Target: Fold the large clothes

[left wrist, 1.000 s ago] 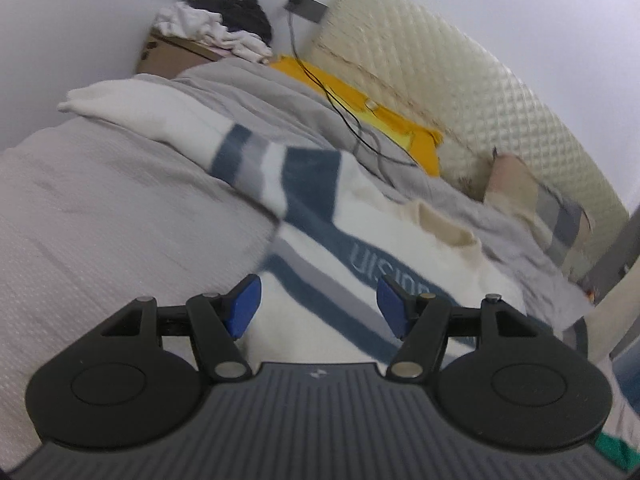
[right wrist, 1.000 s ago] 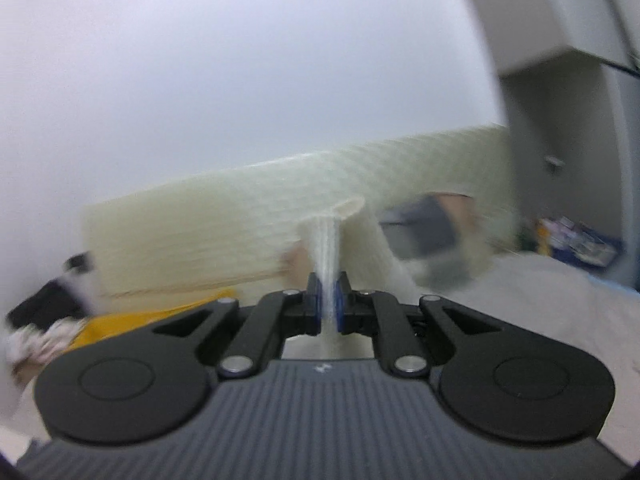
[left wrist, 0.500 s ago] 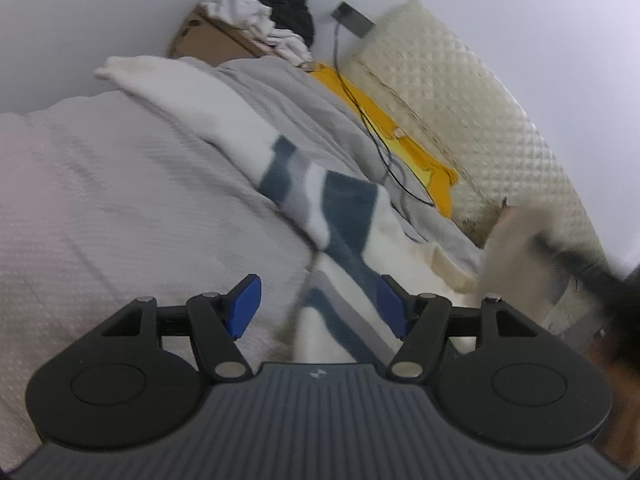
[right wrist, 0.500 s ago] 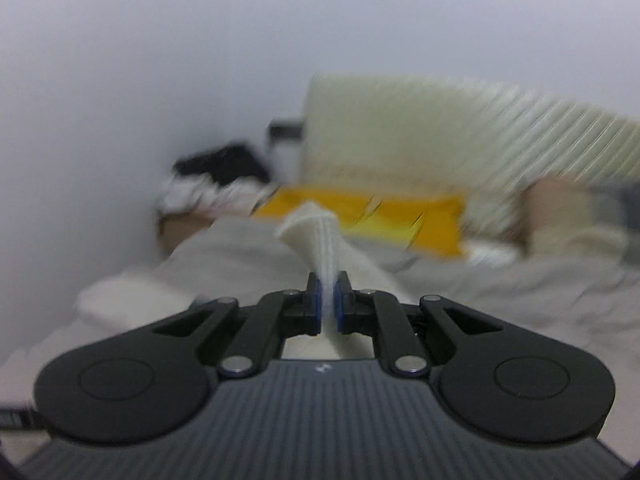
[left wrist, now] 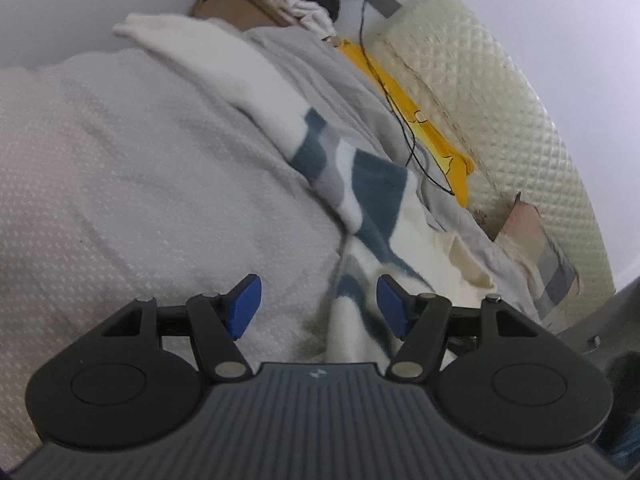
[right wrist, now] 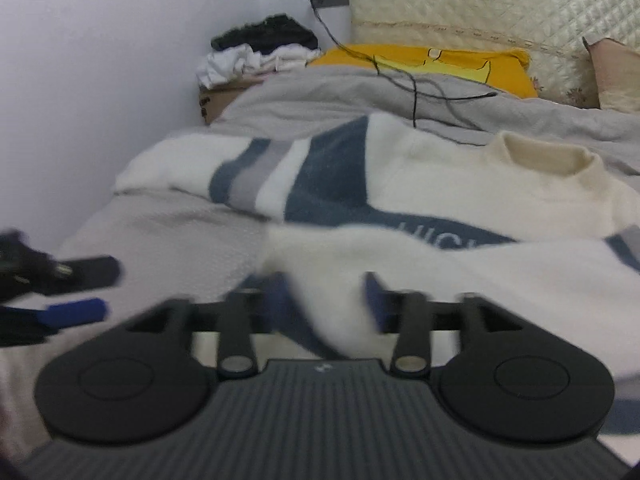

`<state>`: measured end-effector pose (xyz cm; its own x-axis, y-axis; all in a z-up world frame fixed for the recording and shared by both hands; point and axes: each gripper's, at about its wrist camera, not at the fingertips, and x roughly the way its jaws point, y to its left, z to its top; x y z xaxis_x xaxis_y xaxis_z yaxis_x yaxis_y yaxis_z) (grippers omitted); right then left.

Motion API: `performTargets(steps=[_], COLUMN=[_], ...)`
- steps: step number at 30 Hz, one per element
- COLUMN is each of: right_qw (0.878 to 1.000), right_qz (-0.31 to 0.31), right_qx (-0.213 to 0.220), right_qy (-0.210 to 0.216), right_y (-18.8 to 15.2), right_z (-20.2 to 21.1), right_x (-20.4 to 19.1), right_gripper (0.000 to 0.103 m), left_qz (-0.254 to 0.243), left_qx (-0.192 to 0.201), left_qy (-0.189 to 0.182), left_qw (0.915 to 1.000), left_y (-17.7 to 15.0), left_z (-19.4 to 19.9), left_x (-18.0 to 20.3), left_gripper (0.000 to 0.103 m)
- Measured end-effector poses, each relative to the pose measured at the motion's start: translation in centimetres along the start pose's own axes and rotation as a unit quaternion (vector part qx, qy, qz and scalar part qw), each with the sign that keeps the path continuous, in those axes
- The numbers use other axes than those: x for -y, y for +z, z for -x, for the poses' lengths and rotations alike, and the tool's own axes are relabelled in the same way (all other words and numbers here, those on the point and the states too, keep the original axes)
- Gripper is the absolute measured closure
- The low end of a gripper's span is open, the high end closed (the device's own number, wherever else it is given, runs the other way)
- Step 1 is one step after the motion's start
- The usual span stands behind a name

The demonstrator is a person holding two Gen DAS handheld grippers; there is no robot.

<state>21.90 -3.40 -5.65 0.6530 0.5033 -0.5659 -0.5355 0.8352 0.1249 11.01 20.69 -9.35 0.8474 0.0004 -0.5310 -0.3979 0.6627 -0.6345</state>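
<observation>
Cream-white knit with blue and grey stripes: this is the sweater (left wrist: 360, 200), and it lies spread on the bed (left wrist: 140, 184) over a pale textured cover. From the left wrist view, one sleeve stretches up toward the far corner, where a cardboard box (left wrist: 228, 8) carries a heap of clothes. The left hand-held gripper (left wrist: 318, 306) stands with its blue pads apart, just above the sweater's edge, and it presses on nothing. A yellow cloth (left wrist: 432, 132) lies beside the quilted headboard (left wrist: 500, 104).

From the right wrist view, the sweater (right wrist: 460, 184) lies flat with its collar toward the headboard. The right hand-held gripper (right wrist: 326, 300) is opening, and a white fold of the sweater lies between its blurred jaws. The left hand-held gripper's fingertips (right wrist: 76, 310) show at the left edge.
</observation>
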Motion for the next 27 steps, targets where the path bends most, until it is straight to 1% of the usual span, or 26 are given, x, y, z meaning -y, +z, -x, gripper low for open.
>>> performTargets(steps=[3, 5, 7, 9, 11, 12, 14, 15, 17, 20, 22, 23, 24, 25, 27], right_qw=[0.999, 0.997, 0.994, 0.991, 0.989, 0.988, 0.982, 0.98, 0.976, 0.966, 0.959, 0.958, 0.959, 0.961, 0.962], right_qz=[-0.034, -0.073, -0.109, -0.136, -0.146, -0.154, -0.186, -0.2, -0.216, -0.258, -0.282, -0.284, -0.281, -0.275, -0.27], right_qx=[0.01, 0.015, 0.017, 0.013, 0.0, -0.001, 0.002, -0.003, -0.009, -0.009, -0.019, -0.023, -0.028, -0.034, -0.048], right_qy=[0.009, 0.009, 0.007, -0.004, -0.023, -0.024, -0.014, -0.009, -0.017, -0.012, -0.011, -0.012, -0.015, -0.016, -0.002], right_y=[-0.7, -1.6, -2.8, -4.4, -6.1, -7.0, -8.9, -9.7, -11.0, -12.7, -13.7, -13.9, -14.1, -14.3, -14.6], right_z=[3.7, 6.6, 8.7, 11.0, 13.1, 14.2, 15.8, 16.3, 16.8, 16.8, 16.5, 16.2, 15.9, 15.6, 14.9], right_x=[1.5, 2.9, 4.1, 5.0, 5.2, 5.3, 5.7, 5.7, 5.8, 6.3, 6.8, 7.0, 7.0, 7.0, 6.8], right_gripper=[0.045, 0.045, 0.045, 0.045, 0.045, 0.043, 0.042, 0.042, 0.042, 0.043, 0.044, 0.045, 0.05, 0.051, 0.052], left_qz=[-0.03, -0.049, -0.07, -0.088, -0.098, -0.098, -0.093, -0.094, -0.102, -0.115, -0.118, -0.121, -0.126, -0.13, -0.134], left_qx=[-0.005, -0.013, -0.024, -0.034, -0.053, -0.067, -0.093, -0.103, -0.124, -0.144, -0.151, -0.154, -0.156, -0.158, -0.162], left_qy=[-0.016, -0.025, -0.037, -0.052, -0.072, -0.087, -0.113, -0.117, -0.121, -0.12, -0.122, -0.12, -0.116, -0.111, -0.104], left_qw=[0.9994, 0.9984, 0.9966, 0.9942, 0.9912, 0.9892, 0.9848, 0.9834, 0.9796, 0.9755, 0.9738, 0.9733, 0.9728, 0.9724, 0.9721], left_y=[-0.9, -1.7, -2.8, -3.8, -5.0, -5.6, -7.0, -7.6, -8.9, -10.7, -11.4, -11.8, -12.2, -12.5, -13.0], left_z=[0.1, 0.1, 0.4, 0.7, 1.0, 1.2, 1.7, 1.8, 2.2, 3.0, 3.4, 3.7, 3.9, 4.2, 4.8], left_x=[1.5, 2.7, 3.8, 5.0, 6.1, 6.6, 7.4, 7.7, 8.5, 9.3, 9.4, 9.4, 9.5, 9.5, 9.4], left_gripper=[0.034, 0.034, 0.035, 0.035, 0.035, 0.035, 0.035, 0.035, 0.035, 0.035, 0.035, 0.035, 0.035, 0.035, 0.035])
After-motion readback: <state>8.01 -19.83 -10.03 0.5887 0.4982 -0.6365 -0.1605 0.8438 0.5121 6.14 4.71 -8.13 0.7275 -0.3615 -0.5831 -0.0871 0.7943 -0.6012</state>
